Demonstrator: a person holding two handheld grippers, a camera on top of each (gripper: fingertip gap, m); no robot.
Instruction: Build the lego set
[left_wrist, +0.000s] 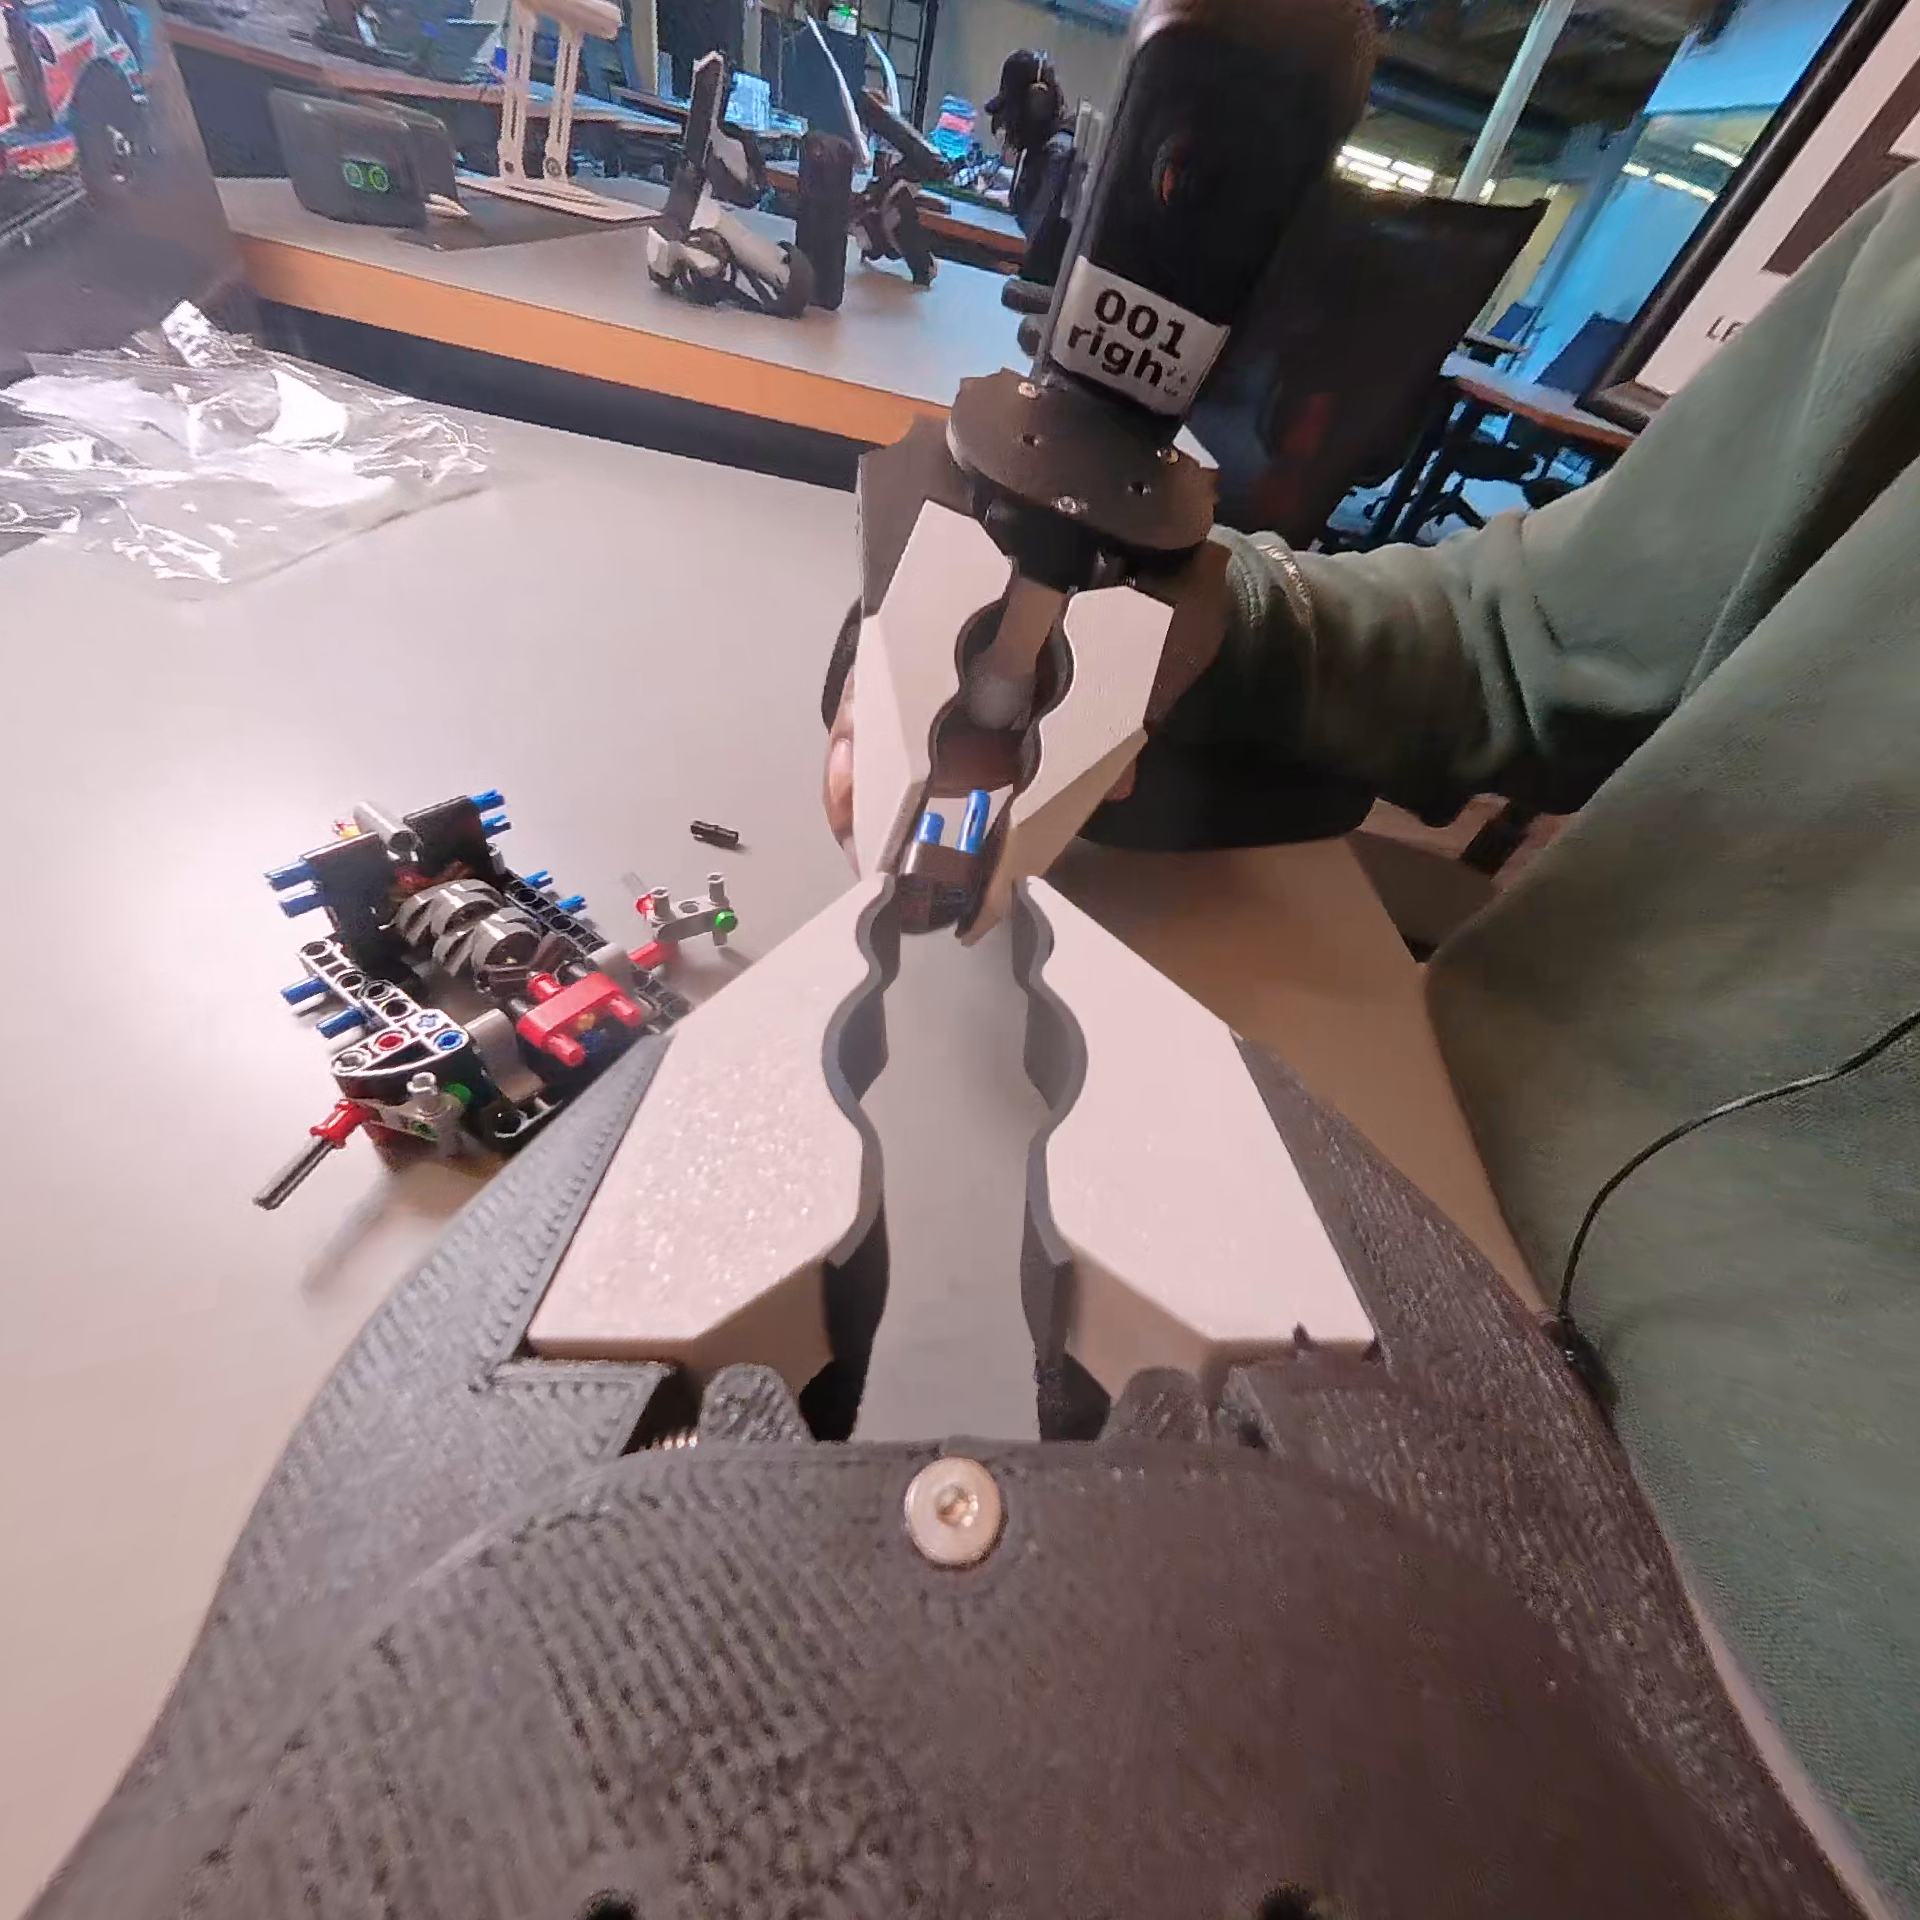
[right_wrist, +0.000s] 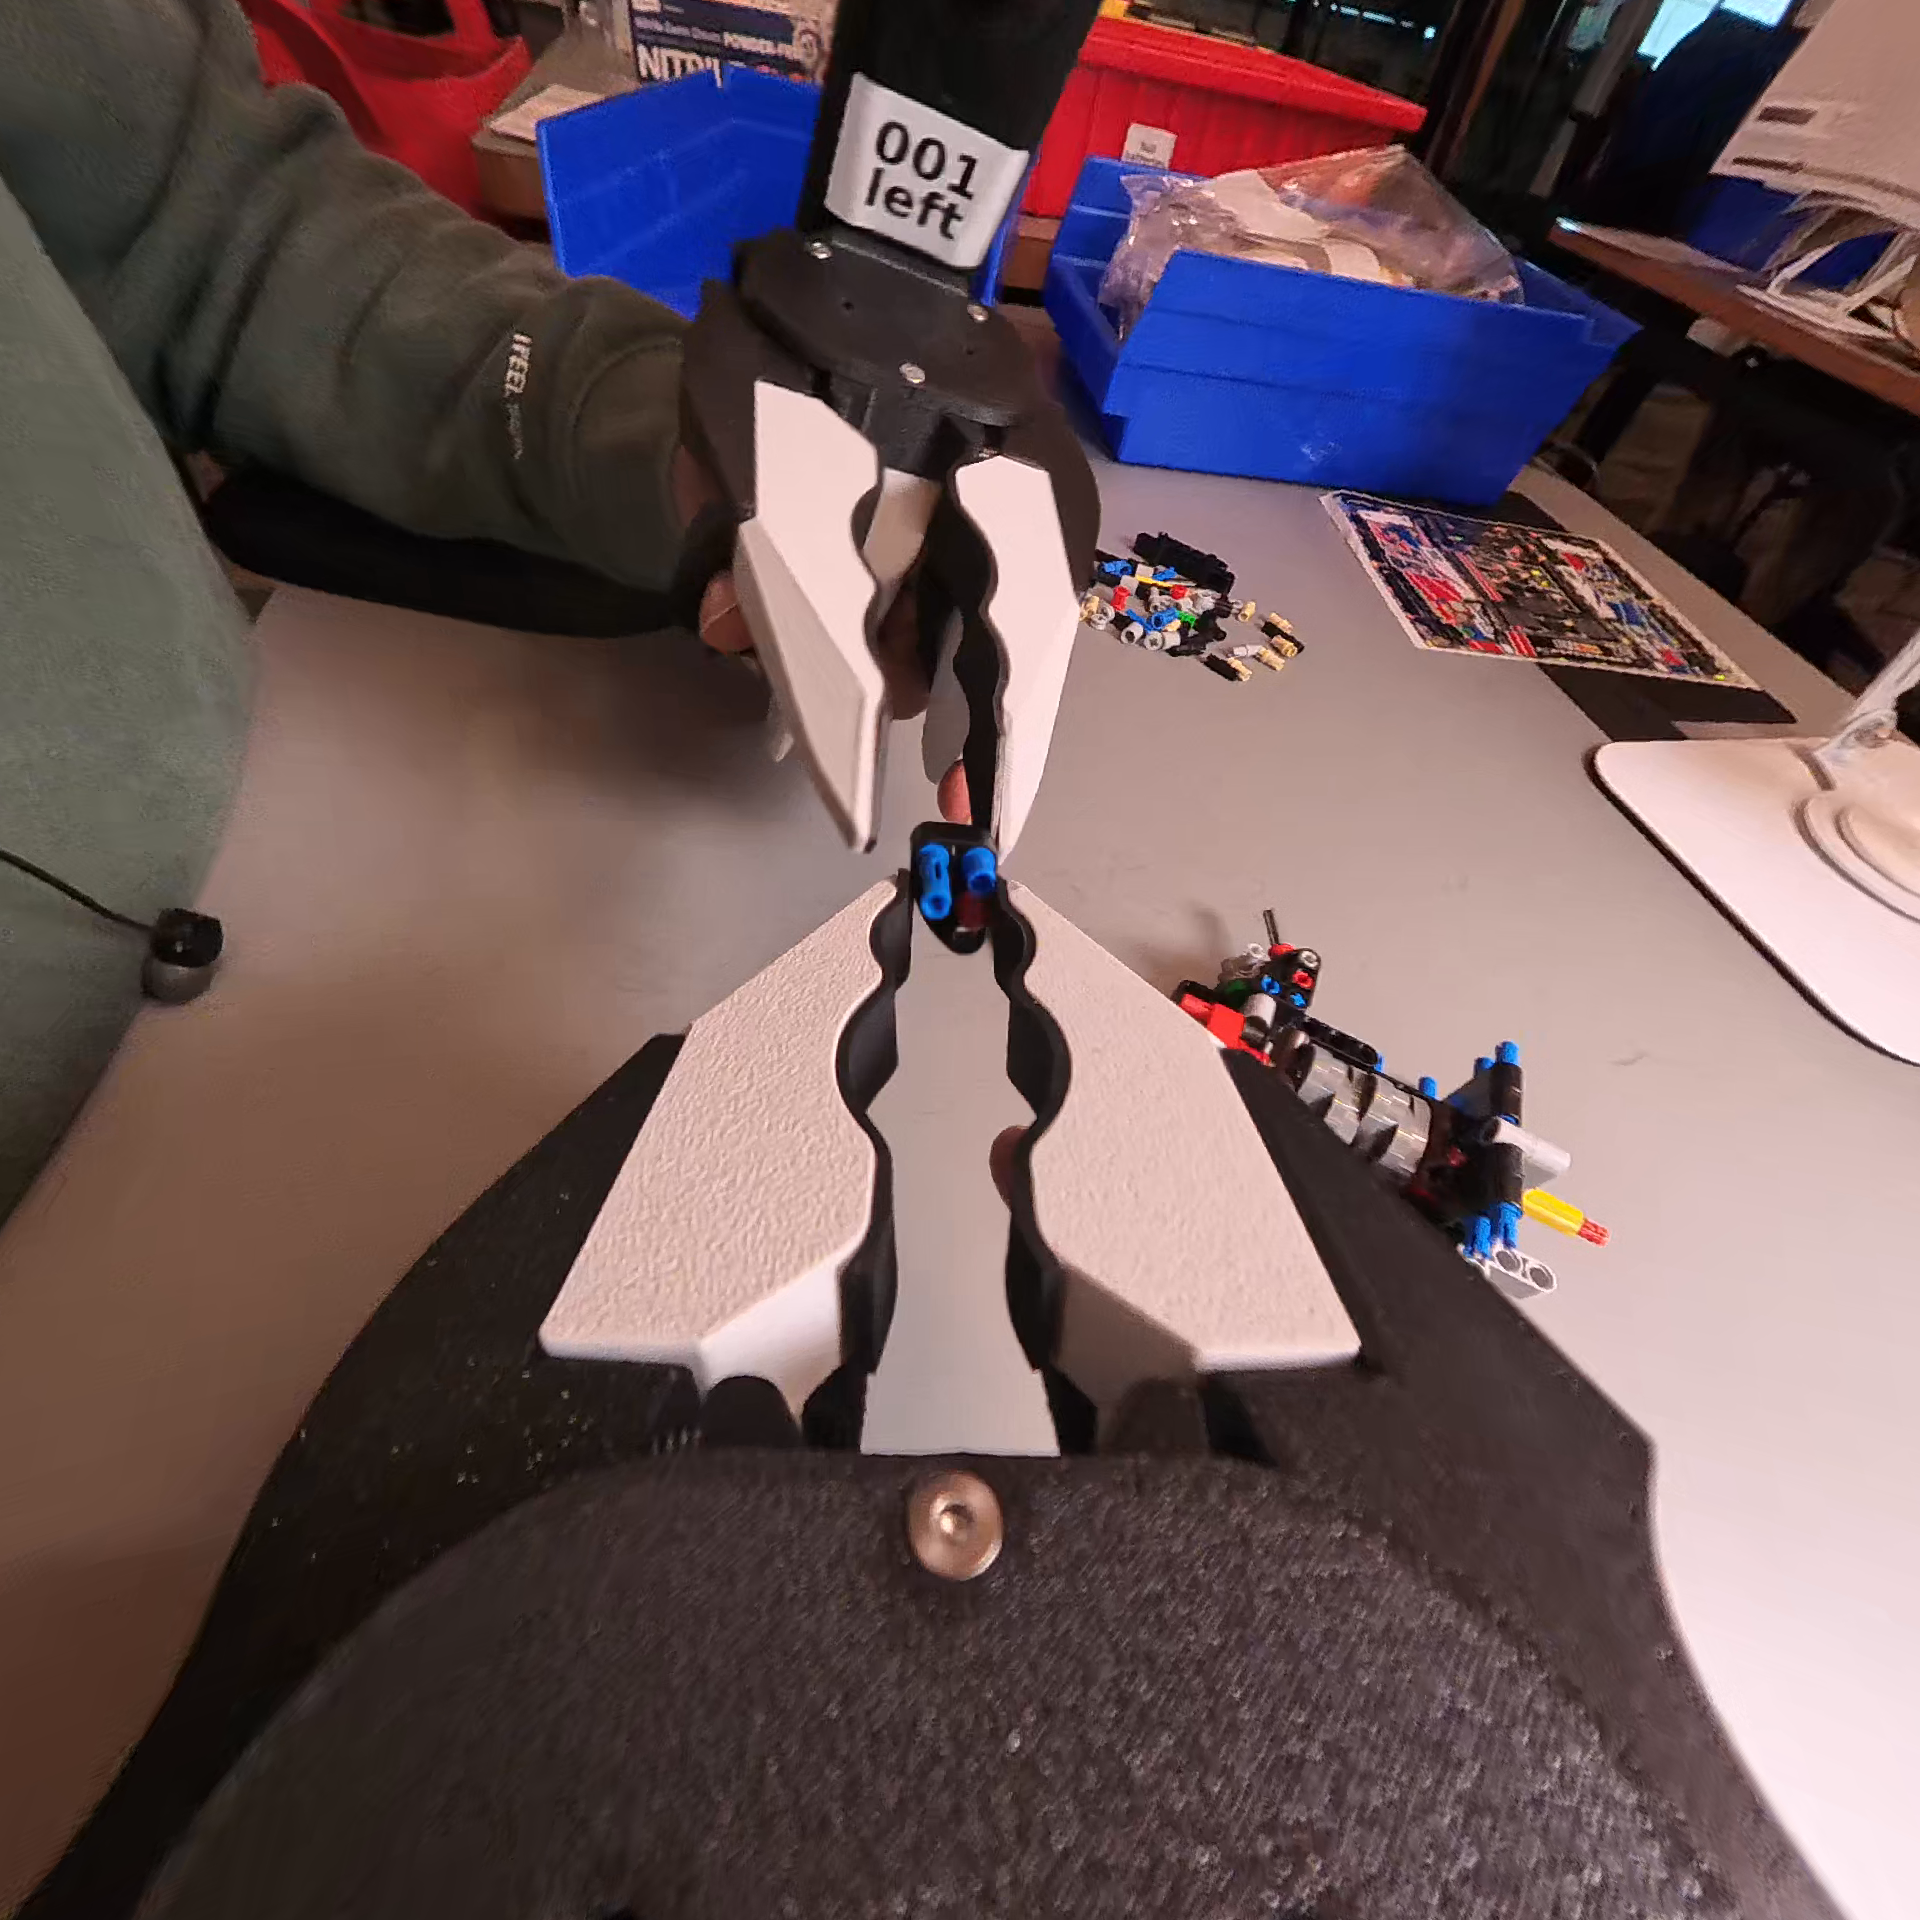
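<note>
My right gripper is shut on a small black Lego piece with two blue pins, held above the grey table. My left gripper is open, its tips on either side of that piece, tip to tip with the right gripper. In the right wrist view the left gripper comes down from above with its jaws apart just over the piece. The partly built Lego chassis, black and grey with blue and red pins, lies on the table to the left; it also shows in the right wrist view.
A pile of loose small Lego parts and a printed instruction sheet lie farther back. Blue bins stand behind them. A white stand base is at the right. Clear plastic bags lie at the far left. A loose black pin lies near the chassis. My two grippers' fingertips are within a few centimetres of each other.
</note>
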